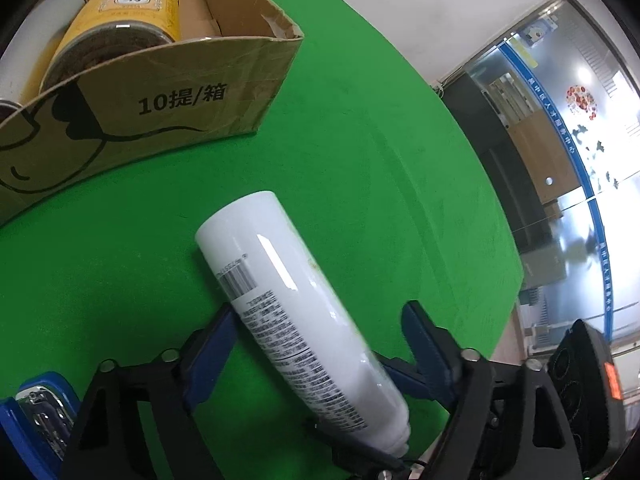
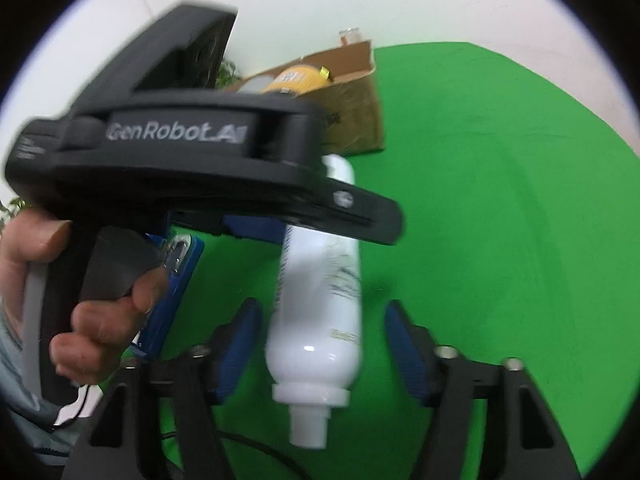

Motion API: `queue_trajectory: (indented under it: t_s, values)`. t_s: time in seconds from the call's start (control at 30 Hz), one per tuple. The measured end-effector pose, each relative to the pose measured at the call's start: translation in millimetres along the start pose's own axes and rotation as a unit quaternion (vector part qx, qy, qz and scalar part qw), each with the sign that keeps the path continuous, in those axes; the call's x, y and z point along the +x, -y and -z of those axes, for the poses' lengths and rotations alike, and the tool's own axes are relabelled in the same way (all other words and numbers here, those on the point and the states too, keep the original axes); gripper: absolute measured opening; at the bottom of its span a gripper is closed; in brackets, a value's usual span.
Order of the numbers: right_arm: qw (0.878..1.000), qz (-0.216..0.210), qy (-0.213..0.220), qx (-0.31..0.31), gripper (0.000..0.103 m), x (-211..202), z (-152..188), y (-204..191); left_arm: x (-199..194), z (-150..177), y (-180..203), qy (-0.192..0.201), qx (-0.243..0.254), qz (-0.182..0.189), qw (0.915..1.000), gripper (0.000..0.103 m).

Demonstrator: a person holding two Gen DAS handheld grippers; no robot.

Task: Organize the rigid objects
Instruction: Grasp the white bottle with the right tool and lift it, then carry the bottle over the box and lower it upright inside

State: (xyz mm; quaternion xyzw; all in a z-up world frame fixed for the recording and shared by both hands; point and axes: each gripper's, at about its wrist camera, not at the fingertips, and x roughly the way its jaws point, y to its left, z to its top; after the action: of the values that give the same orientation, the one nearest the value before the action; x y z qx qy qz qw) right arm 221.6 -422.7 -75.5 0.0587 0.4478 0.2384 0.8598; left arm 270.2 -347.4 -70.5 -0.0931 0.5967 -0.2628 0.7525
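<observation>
Begin with the green cloth [image 1: 360, 160], spread under everything. Next in size, toward its far edge: the cardboard box [image 1: 180, 92], open-topped, already holding a yellow can [image 1: 120, 12] on its side beside a pale cylinder [image 1: 40, 28] (contents hard to name from here).

Then, on the near side of the box and apart from it: the white bottle [image 1: 288, 292], apparently lying on the cloth. Points its flat base toward the box and its neck away, back toward the person. Aims its long axis roughly at the box's near wall.

Straddling that bottle, on the part closer to the box: the left gripper [image 1: 320, 310], carried by a hand [image 2: 80, 300], jaws about half open across the mid-body. Touches or nearly touches the printed side with one pad; leaves a plain gap at the other, so no clamp yet. Farther from the box, at the shoulder just above the neck: the right gripper [image 2: 322, 305], set narrower, likewise not pressing, with green showing on either side of the bottle.

Looks like a pick-up about to happen, with both grippers equally placed. Close square across the axis, lift, carry base-first to the box. Watch for rolling on that smooth round body.

Smallest, farther still from the box, beside the left gripper: a blue case [image 1: 32, 412] with a shiny metal part, untouched.
</observation>
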Motion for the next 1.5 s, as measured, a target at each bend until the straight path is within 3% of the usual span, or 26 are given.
queue_trajectory:
  t_s: [0.07, 0.2, 0.33, 0.6, 0.77, 0.93, 1.07, 1.3, 1.43, 1.5]
  values:
    - [1.0, 0.011, -0.004, 0.008, 0.044, 3, -4, -4, -1, 2, -1, 0.002, 0.006, -0.018, 0.9998, 0.058]
    - [1.0, 0.03, -0.005, 0.001, 0.044, 6, -8, -15, -8, 3, -16, 0.003, -0.01, -0.003, 0.9999, 0.055]
    - [0.999, 0.046, 0.005, -0.01, 0.044, -3, -4, -29, -24, 5, -17, 0.018, 0.008, -0.01, 0.9998, 0.054]
    - [0.995, 0.054, 0.074, -0.034, 0.044, -42, -21, -51, -98, -9, -7, 0.094, 0.034, -0.009, 0.9949, 0.052]
    - [0.991, 0.043, 0.117, -0.052, 0.044, -58, -59, -63, -149, -28, 0, 0.145, 0.049, -0.021, 0.988, 0.052]
    - [0.988, 0.033, 0.133, -0.072, 0.044, -64, -101, -68, -197, -66, -10, 0.179, 0.054, -0.027, 0.982, 0.052]
    - [0.989, 0.02, 0.126, -0.072, 0.044, -58, -144, -65, -213, -108, -17, 0.182, 0.046, -0.029, 0.9818, 0.052]
    - [0.995, -0.011, 0.085, -0.051, 0.044, -12, -217, -36, -185, -212, -26, 0.152, 0.028, -0.062, 0.9861, 0.052]
    - [0.997, -0.024, 0.063, -0.038, 0.044, 25, -233, -14, -147, -250, -52, 0.115, -0.004, -0.051, 0.992, 0.052]
    - [0.998, -0.023, 0.055, -0.023, 0.044, 34, -223, 0, -125, -261, -63, 0.096, -0.008, -0.05, 0.9941, 0.052]
